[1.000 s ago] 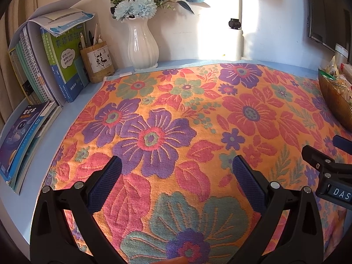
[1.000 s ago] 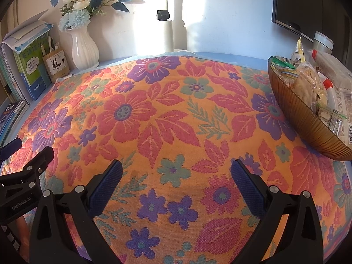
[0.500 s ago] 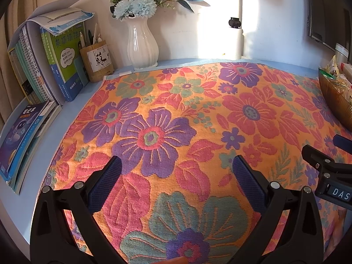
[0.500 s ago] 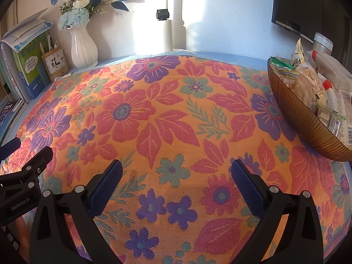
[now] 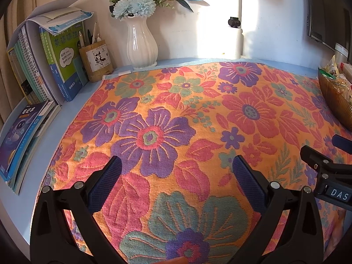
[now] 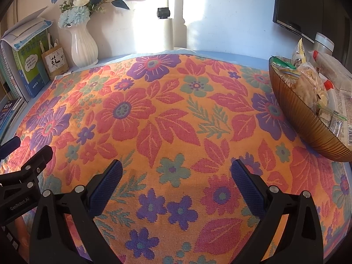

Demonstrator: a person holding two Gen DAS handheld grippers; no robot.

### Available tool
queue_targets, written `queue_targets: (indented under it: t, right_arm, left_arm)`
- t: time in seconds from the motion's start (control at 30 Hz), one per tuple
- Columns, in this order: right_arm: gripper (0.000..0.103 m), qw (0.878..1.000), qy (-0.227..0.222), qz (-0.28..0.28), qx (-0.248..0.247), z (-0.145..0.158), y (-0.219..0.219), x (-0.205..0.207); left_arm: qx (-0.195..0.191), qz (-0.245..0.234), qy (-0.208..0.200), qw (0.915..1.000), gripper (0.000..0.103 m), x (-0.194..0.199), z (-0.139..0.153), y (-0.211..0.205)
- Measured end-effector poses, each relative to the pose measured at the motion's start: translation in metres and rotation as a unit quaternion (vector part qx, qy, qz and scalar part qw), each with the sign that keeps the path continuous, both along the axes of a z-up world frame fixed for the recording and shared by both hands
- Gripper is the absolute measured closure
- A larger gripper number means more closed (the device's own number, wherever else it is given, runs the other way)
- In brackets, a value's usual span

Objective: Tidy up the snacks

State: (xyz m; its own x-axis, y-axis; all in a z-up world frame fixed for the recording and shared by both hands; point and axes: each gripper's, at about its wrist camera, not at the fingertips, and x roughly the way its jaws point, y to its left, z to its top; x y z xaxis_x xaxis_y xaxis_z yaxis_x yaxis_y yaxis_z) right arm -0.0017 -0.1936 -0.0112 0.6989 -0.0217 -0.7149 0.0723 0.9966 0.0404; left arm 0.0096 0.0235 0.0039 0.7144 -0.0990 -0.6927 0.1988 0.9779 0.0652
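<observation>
You have a floral cloth (image 5: pixel 198 118) spread over the blue surface (image 5: pixel 66 118). At the back left stands a white vase (image 5: pixel 142 44) of flowers (image 5: pixel 136 2), with a pen holder (image 5: pixel 96 63) just beside it and upright books (image 5: pixel 59 66) further left. More books (image 5: pixel 22 136) lie flat nearer you. A dark screen (image 6: pixel 301 6) hangs at the right.

Left gripper (image 5: pixel 175 167) has its jaws spread wide with nothing between them, just hanging over the floral tablecloth (image 5: pixel 198 114). Way out ahead of the jaws there's a white vase of flowers (image 5: pixel 142 44) by the wall, with a wooden pen holder (image 5: pixel 95 62) and standing books (image 5: pixel 46 66) off to the left. Far right of the jaws sits a brown bowl of snacks (image 5: pixel 334 94), and the right gripper (image 5: pixel 325 165) pokes in just beside the right jaw.
</observation>
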Motion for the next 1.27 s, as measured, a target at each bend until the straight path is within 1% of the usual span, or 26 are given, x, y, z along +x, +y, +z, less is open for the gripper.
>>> queue_targets:
  t: [0.33, 0.7, 0.83, 0.93, 0.97, 1.03, 1.13, 1.27]
  right_arm:
    - [0.005, 1.0, 0.0, 0.0, 0.0, -0.0002, 0.0007, 0.0001]
    - [0.005, 1.0, 0.001, 0.0, 0.0, -0.0006, 0.0006, 0.0002]
    - [0.005, 1.0, 0.001, 0.0, 0.0, -0.0007, 0.0006, 0.0001]
    - [0.005, 1.0, 0.001, 0.0, 0.0, -0.0005, 0.0004, 0.0004]
    - [0.005, 1.0, 0.0, -0.001, 0.0, -0.0005, 0.0004, 0.0004]
    - [0.005, 1.0, 0.001, 0.0, 0.0, -0.0006, 0.0002, 0.0006]
    - [0.005, 1.0, 0.0, 0.0, 0.001, -0.0006, 0.0002, 0.0002]
    - [0.005, 1.0, 0.001, 0.0, 0.0, -0.0005, 0.0002, 0.0006]
  left_arm:
    - [0.002, 0.004, -0.001, 1.0, 0.003, 0.0003, -0.0001, 0.0007]
    - [0.005, -0.005, 0.001, 1.0, 0.003, 0.0008, -0.0003, -0.0008]
    - [0.01, -0.006, -0.005, 0.9999, 0.003, -0.002, 0.0009, -0.0029]
    - [0.006, 0.002, -0.027, 0.9996, 0.003, -0.0079, 0.0056, 0.0007]
    - [0.006, 0.002, -0.028, 0.9996, 0.003, -0.0083, 0.0062, 0.0008]
    - [0.013, -0.002, -0.019, 0.9997, 0.003, -0.0057, 0.0045, -0.0017]
    - [0.011, -0.013, -0.004, 0.9998, 0.003, -0.0024, 0.002, -0.003]
    - [0.01, -0.006, -0.001, 0.9999, 0.003, -0.0009, 0.0013, -0.0014]
